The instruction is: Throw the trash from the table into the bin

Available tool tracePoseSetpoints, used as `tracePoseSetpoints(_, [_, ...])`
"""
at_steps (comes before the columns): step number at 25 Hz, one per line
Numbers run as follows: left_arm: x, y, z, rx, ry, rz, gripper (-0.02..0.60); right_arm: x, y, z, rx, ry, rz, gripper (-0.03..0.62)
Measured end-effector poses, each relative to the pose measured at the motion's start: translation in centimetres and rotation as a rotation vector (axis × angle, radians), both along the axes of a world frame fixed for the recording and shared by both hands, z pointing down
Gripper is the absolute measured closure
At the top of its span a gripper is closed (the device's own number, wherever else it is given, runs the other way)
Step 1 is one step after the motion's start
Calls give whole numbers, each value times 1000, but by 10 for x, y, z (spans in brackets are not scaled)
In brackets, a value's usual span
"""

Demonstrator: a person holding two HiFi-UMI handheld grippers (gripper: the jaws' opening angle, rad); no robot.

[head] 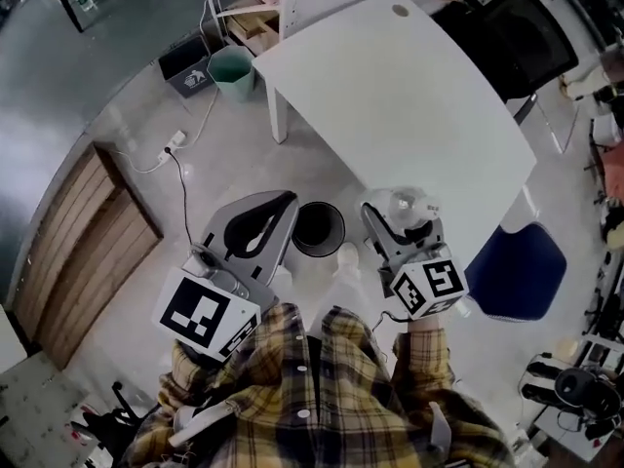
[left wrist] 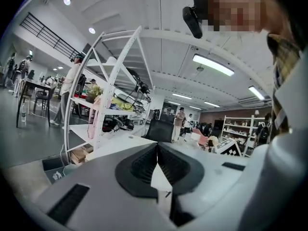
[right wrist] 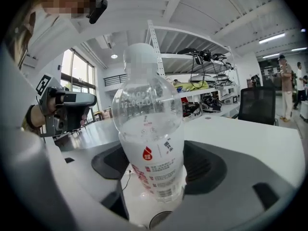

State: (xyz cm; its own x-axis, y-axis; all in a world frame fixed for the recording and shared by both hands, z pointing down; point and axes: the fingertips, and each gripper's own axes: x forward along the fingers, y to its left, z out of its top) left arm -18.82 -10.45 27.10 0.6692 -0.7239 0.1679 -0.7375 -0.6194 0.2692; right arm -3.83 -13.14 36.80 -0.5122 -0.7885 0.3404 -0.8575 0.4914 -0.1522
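A clear plastic bottle [head: 408, 205] with a white cap and a red-printed label stands upright between the jaws of my right gripper [head: 401, 224], which is shut on it. In the right gripper view the bottle [right wrist: 148, 129] fills the middle, its body pinched between the dark pads of that gripper [right wrist: 154, 165]. The black round bin [head: 318, 228] stands open on the floor just left of the bottle; its rim [right wrist: 161, 221] shows under the bottle. My left gripper [head: 291, 201] hangs left of the bin. Its jaws meet, holding nothing [left wrist: 157, 147].
The white table [head: 390, 96] stretches away to the upper right, its near edge by my right gripper. A blue seat [head: 517, 271] is at the right, a black office chair [head: 517, 27] behind the table. A teal bin [head: 232, 71], a grey box [head: 185, 66] and a floor cable [head: 183, 178] lie far left.
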Motion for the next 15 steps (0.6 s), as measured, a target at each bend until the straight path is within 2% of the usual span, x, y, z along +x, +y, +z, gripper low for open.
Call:
tracePoseSetpoints(3, [-5, -5, 6, -15, -6, 85, 571, -12, 4, 7, -8, -3, 61, 264])
tracePoseSetpoints(8, [4, -10, 12, -35, -13, 183, 571, -20, 12, 15, -24, -1, 101, 264])
tracePoseSetpoints(15, [22, -18, 44, -115, 7, 216, 571, -14, 16, 54, -102, 40, 101, 264])
